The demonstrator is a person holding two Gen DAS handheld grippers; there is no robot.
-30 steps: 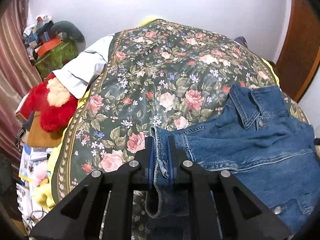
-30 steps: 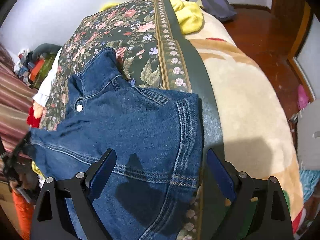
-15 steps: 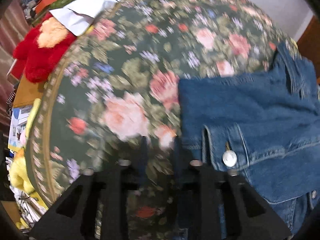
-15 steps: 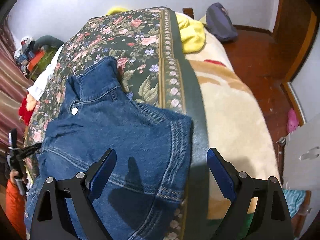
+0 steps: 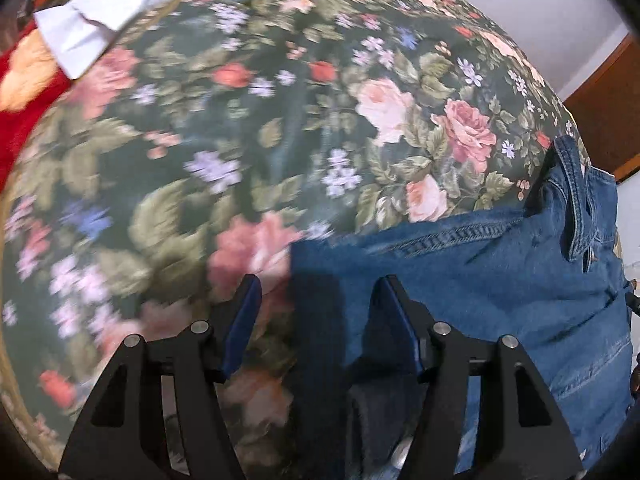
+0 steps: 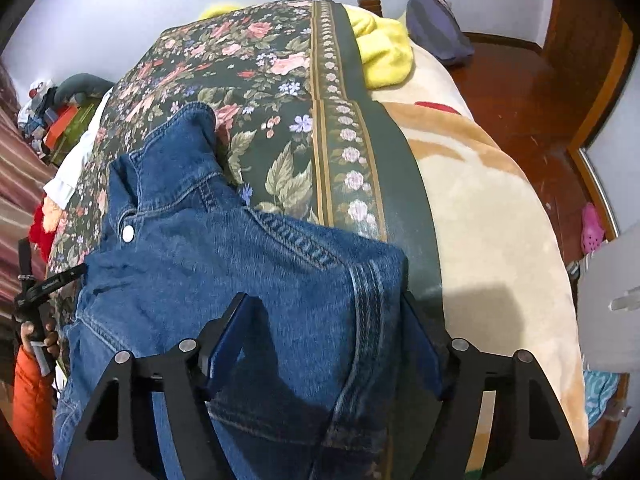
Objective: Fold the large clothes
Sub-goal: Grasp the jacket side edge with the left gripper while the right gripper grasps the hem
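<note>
A blue denim jacket (image 6: 224, 256) lies partly folded on the floral bedspread (image 6: 256, 72), collar toward the far end. In the left wrist view the jacket (image 5: 500, 280) fills the right side. My left gripper (image 5: 316, 292) is open, its jaws standing over the jacket's left folded edge, holding nothing. My right gripper (image 6: 324, 312) is open wide above the jacket's right folded edge near the shoulder seam. The left gripper shows small at the left in the right wrist view (image 6: 44, 288).
A cream blanket (image 6: 488, 216) covers the bed's right side, with a yellow cloth (image 6: 384, 52) and a dark bag (image 6: 436, 28) at the far end. A white shirt (image 5: 112, 16) and a red plush toy (image 5: 24, 96) lie at the bed's left edge.
My left gripper let go of the jacket's edge and opened, after carrying it over onto the jacket. My right gripper stayed open and lowered closer over the jacket's right edge.
</note>
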